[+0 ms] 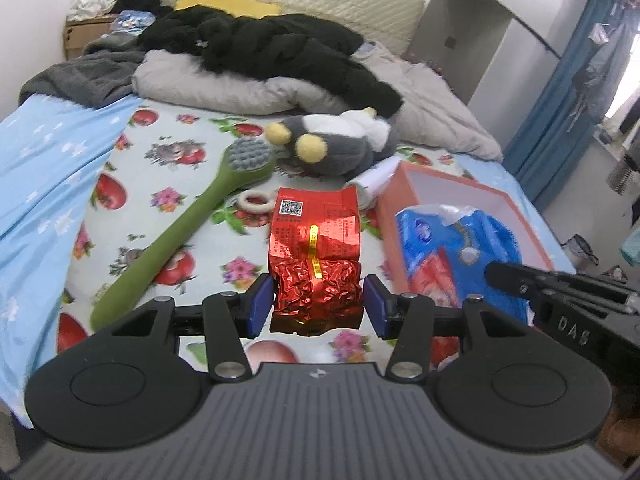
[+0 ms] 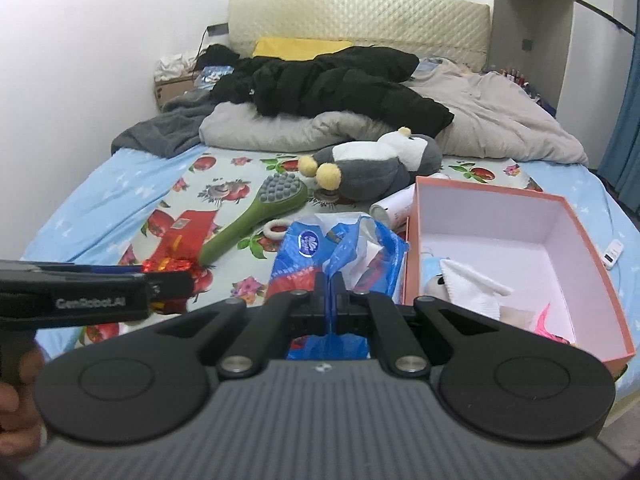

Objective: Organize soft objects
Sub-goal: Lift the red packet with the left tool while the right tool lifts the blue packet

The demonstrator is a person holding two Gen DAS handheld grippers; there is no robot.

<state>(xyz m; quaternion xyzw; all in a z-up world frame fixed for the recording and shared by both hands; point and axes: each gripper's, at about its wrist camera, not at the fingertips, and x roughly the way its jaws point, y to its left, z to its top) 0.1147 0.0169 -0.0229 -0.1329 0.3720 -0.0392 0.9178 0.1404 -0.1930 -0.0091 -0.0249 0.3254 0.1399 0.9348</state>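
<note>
My left gripper is open, its blue pads on either side of the near end of a red foil packet lying on the bed; the left pad touches it and the right pad stands just clear. My right gripper is shut on the blue plastic tissue pack, held beside the pink box, which holds a white cloth and other small items. A grey plush toy lies further back, also in the right wrist view.
A green massage brush, a white ring and a white tube lie on the fruit-print sheet. Black jacket and grey quilt are piled near the headboard. A blue curtain hangs on the right.
</note>
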